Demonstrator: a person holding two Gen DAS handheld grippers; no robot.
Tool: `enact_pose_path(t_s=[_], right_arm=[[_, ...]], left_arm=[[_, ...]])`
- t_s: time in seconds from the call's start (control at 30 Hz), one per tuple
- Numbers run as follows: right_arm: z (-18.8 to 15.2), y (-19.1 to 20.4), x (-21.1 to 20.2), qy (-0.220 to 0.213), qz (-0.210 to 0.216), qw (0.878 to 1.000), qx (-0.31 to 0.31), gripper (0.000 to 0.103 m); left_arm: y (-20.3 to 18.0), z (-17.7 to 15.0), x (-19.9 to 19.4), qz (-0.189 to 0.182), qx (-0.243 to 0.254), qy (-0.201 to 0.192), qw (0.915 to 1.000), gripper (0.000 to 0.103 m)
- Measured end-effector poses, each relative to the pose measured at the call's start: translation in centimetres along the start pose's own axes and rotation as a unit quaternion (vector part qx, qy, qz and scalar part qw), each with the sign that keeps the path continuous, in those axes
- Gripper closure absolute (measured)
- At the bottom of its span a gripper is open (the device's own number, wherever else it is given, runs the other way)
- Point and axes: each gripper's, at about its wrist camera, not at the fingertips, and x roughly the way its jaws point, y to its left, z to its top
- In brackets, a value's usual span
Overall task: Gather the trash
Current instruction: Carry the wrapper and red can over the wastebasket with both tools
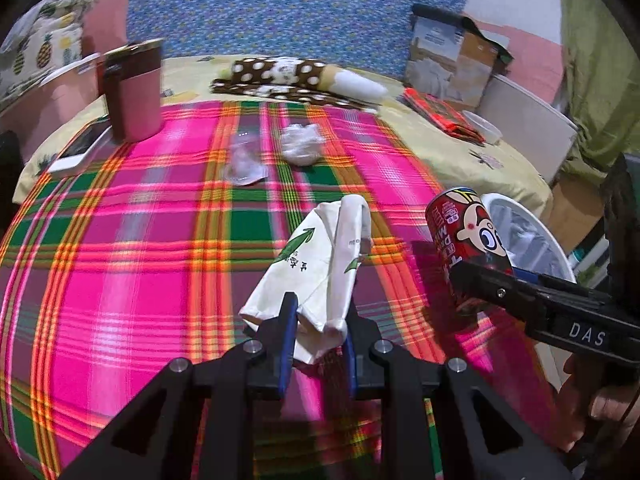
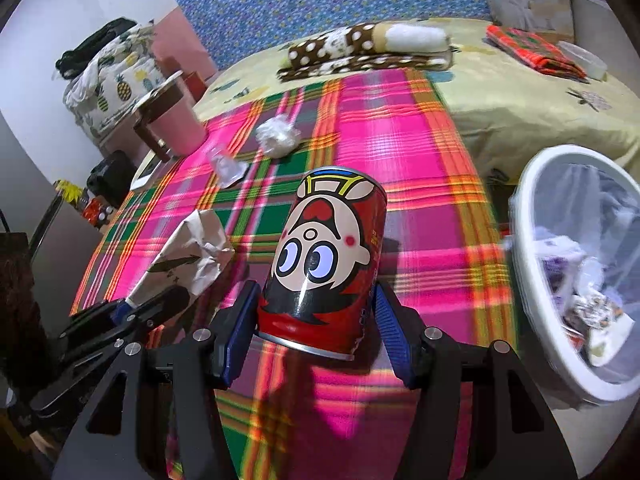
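You can read "DAS" in white on the black right gripper [image 1: 486, 280], just beside the red can [image 1: 466, 236].

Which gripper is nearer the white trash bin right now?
Right. The right gripper, clamped on the red can, is beside the white trash bin. The left gripper, holding the crumpled paper bag, is farther away, beyond the right one.

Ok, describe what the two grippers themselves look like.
Both are black angular frames with triangular cut-outs and round silver bolts. The left gripper has two slim fingers lined with blue pads. The right gripper has the same blue ribbed pads, and its side carries white letters DAS, seen from the left camera.
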Motion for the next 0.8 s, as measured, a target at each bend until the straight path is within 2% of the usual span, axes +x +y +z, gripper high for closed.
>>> enact_pose_path(t_s=[0.4,0.8], right_arm=[[-0.7,-6.9,-4.7,-0.043,-0.056,0.996,0.046,0.044],[-1.5,-13.9,-6.5,-0.034,-0.129,0.987,0.09,0.044]], left_arm=[[-9.2,2.5,2.1,-0.06,0.067,0.001,0.9959,0.082],[-17.3,3.3,5.2,-0.118,0.127,0.022,0.9846,0.082]])
